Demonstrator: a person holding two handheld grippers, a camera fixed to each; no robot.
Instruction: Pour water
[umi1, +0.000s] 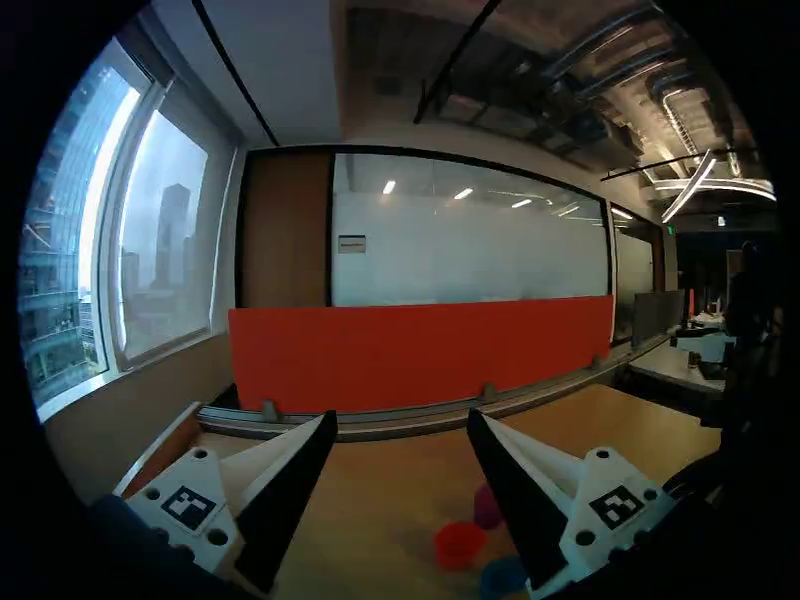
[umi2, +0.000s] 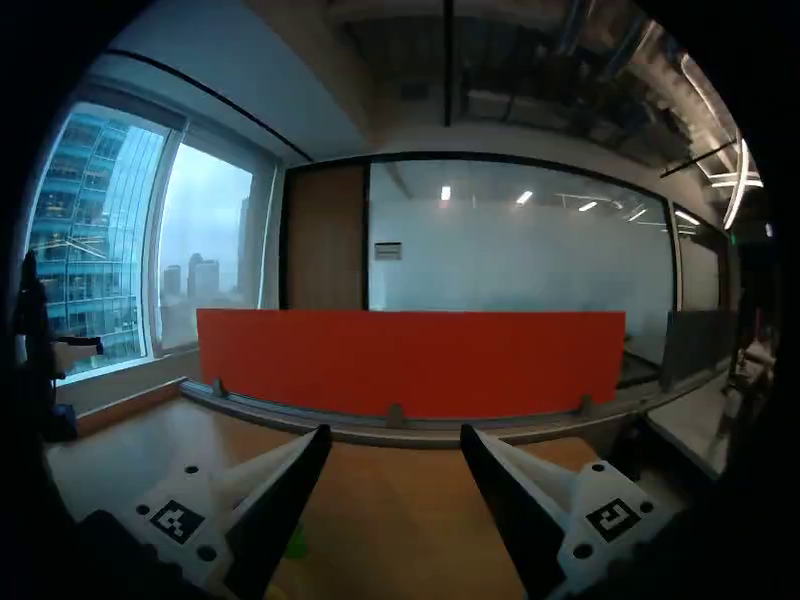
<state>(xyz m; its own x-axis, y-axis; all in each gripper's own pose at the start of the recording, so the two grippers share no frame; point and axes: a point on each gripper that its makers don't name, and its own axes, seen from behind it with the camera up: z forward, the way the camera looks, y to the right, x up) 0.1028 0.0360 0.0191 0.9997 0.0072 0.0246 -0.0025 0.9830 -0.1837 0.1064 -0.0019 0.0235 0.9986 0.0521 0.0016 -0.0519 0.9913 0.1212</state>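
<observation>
In the left gripper view my left gripper (umi1: 400, 425) is open, held above a wooden desk (umi1: 400, 490) with nothing between its fingers. Low between the fingers stand small cups on the desk: a red cup (umi1: 459, 545), a magenta cup (umi1: 486, 506) behind it, and a blue cup (umi1: 502, 577) at the bottom edge. In the right gripper view my right gripper (umi2: 395, 440) is open too, over the same kind of wooden desk (umi2: 400, 510). A small green thing (umi2: 296, 543) peeks out beside its left finger; most of it is hidden.
An orange divider panel (umi1: 420, 355) with a grey rail (umi1: 420, 415) runs along the desk's far edge. Behind it is a frosted glass wall (umi1: 470, 240). Large windows (umi1: 100, 260) are on the left. More desks (umi1: 690, 360) stand at the right.
</observation>
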